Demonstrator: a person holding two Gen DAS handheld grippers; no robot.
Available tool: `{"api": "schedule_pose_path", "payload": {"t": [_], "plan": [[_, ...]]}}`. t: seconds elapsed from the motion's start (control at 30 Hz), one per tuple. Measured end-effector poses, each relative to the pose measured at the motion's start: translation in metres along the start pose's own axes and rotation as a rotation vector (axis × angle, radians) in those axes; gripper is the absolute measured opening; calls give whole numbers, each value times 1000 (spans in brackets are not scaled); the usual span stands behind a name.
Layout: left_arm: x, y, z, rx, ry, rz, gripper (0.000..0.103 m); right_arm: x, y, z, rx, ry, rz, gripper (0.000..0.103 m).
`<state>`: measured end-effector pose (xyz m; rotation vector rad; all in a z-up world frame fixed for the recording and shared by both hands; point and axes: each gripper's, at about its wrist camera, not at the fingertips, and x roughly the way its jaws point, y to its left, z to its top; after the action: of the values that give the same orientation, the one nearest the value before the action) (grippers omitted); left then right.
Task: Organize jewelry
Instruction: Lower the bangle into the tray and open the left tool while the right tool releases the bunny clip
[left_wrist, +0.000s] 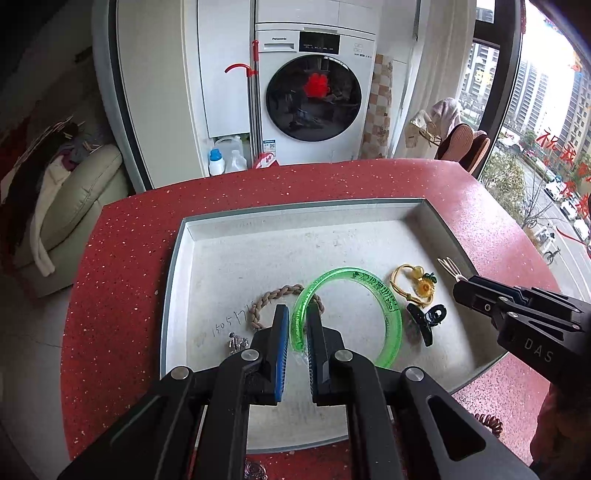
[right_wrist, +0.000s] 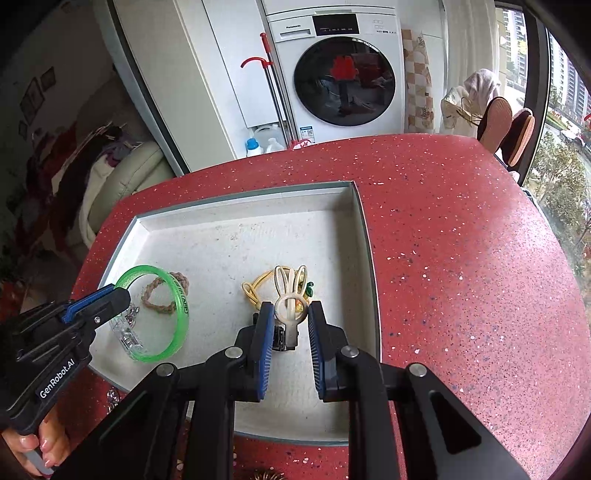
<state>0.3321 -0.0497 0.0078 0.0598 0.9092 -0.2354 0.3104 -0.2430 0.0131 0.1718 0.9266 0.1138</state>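
My left gripper (left_wrist: 298, 332) is clamped on a green bangle (left_wrist: 384, 295) over the white tray (left_wrist: 258, 240); beside the bangle, my right gripper (right_wrist: 291, 325) grips a cream hair clip (right_wrist: 291, 295).

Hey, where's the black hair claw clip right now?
The black claw clip lies in the white tray, right side in the left wrist view, just right of the green bangle and below the yellow sunflower hair tie.
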Motion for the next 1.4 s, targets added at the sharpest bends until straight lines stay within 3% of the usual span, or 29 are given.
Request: {"api": "schedule_pose_path", "payload": {"t": [0.33, 0.6, 0.63, 0.73, 0.77, 1.4], "plan": [[22, -7, -12, 46, 49, 41, 29, 14, -7, -4, 19, 13, 8, 20], [26, -8, -16, 75, 44, 90, 29, 18, -16, -5, 61, 25, 42, 21], [26, -8, -16, 74, 43, 91, 29, 18, -16, -5, 62, 28, 47, 24], [25, -7, -17, 68, 43, 97, 29, 18, -17, -6, 71, 21, 64, 49], [25, -7, -16, 64, 45, 98, 29, 16, -16, -6, 71, 14, 70, 51], [14, -13, -12, 81, 8, 102, 29, -45, -13, -27, 113, -100, 139, 58]]}}
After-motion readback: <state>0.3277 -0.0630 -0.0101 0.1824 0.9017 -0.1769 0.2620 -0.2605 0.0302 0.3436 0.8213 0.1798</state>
